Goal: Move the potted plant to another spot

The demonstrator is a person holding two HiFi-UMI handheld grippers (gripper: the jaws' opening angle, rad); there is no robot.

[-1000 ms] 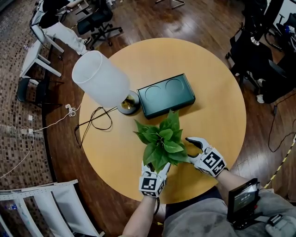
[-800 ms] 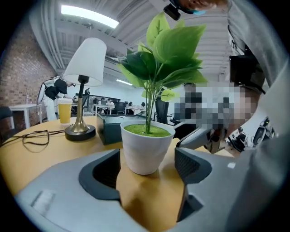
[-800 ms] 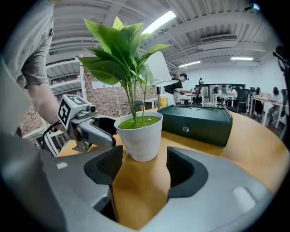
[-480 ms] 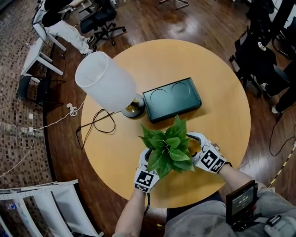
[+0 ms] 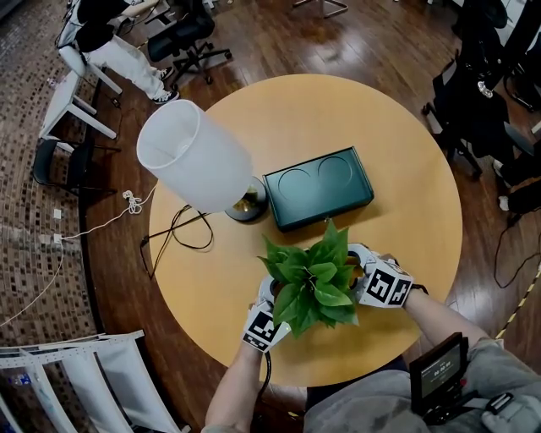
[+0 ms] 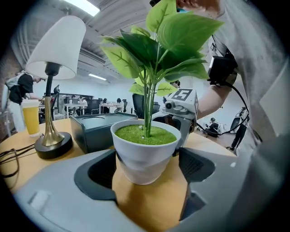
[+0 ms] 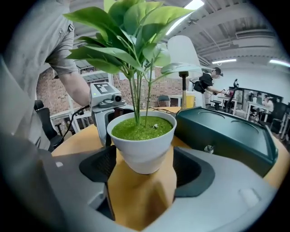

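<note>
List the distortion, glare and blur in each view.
Head view: evenly lit and sharp, the lamp shade looming large. Left gripper view: fisheye bend, black corners, ceiling light blown out. Right gripper view: same fisheye bend, white pot sharp.

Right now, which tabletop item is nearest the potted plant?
The dark green box, just beyond the potted plant; the lamp stands farther off.

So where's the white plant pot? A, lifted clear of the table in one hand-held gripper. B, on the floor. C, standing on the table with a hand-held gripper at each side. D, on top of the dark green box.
C: the potted plant stands on the round table, between the open jaws of the left hand-held gripper and of the right hand-held gripper, which have just been opening.
</note>
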